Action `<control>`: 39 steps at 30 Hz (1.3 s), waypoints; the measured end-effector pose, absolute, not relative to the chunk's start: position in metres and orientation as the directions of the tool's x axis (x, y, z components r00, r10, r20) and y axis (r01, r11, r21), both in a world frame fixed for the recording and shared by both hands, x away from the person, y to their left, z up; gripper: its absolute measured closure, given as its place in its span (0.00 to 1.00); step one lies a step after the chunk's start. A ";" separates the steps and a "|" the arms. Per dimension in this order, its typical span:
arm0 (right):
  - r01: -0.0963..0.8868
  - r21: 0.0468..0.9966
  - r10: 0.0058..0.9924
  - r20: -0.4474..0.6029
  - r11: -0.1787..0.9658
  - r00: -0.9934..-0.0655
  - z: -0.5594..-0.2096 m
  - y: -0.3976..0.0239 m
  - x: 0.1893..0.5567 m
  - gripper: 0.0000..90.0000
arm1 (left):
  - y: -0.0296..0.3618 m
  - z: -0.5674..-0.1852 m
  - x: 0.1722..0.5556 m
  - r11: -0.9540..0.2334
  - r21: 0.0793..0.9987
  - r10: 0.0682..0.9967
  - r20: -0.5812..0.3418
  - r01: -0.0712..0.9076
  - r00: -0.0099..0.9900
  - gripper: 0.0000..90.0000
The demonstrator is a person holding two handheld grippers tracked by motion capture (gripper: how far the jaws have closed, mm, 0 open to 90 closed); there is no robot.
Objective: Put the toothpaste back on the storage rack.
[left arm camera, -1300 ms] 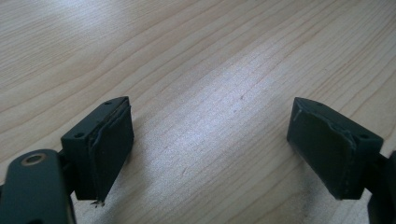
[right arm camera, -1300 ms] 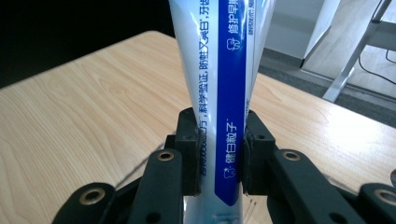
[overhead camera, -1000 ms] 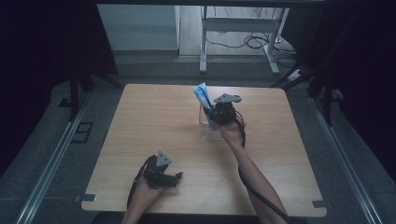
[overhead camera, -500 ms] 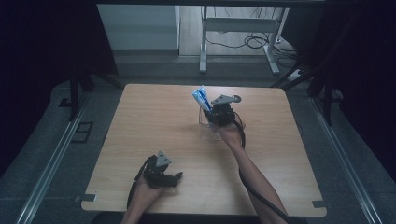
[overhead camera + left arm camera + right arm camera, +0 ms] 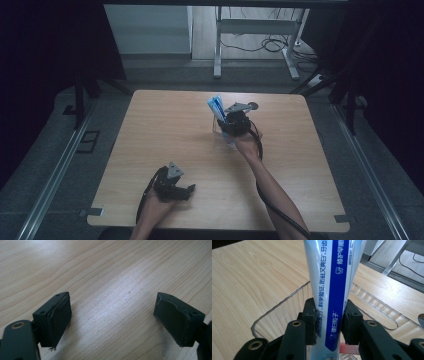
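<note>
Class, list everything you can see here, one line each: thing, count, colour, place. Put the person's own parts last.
Table: one, light wood, centre of the high view.
Cup: one, clear ribbed plastic, far middle of the table, under the right tool.
Tube: one, white and blue with printed text, upright in the cup, between the right tool's jaws.
Frame: one, grey metal, on the floor beyond the table.
Cables: a few, black, on the floor by the frame.
Left tool: one, black, near edge of the table, jaws wide apart over bare wood.
Right tool: one, black, at the cup; its jaws have just been opening, the tube between them.
Forearms: two, coming in from the near edge.
</note>
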State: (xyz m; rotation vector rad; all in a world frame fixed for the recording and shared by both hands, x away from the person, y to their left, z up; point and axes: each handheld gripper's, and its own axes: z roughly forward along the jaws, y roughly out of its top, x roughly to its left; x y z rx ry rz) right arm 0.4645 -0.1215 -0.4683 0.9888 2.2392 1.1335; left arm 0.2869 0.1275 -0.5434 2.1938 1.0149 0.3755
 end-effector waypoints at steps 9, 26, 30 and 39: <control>0.398 0.834 0.760 -0.037 0.381 -0.649 -0.464 -0.125 0.464 0.69 | 0.127 -0.543 0.287 -0.463 0.687 0.756 -0.024 0.560 0.654 0.16; 0.410 0.843 0.748 0.014 0.348 -0.664 -0.445 -0.137 0.457 0.60 | 0.127 -0.543 0.287 -0.463 0.688 0.756 -0.023 0.559 0.654 0.16; 0.421 0.838 0.741 0.029 0.348 -0.671 -0.441 -0.140 0.456 0.57 | 0.127 -0.543 0.287 -0.463 0.687 0.756 -0.023 0.559 0.654 0.16; 0.427 0.830 0.730 0.036 0.359 -0.683 -0.437 -0.143 0.452 0.51 | 0.127 -0.543 0.287 -0.464 0.687 0.756 -0.022 0.559 0.654 0.16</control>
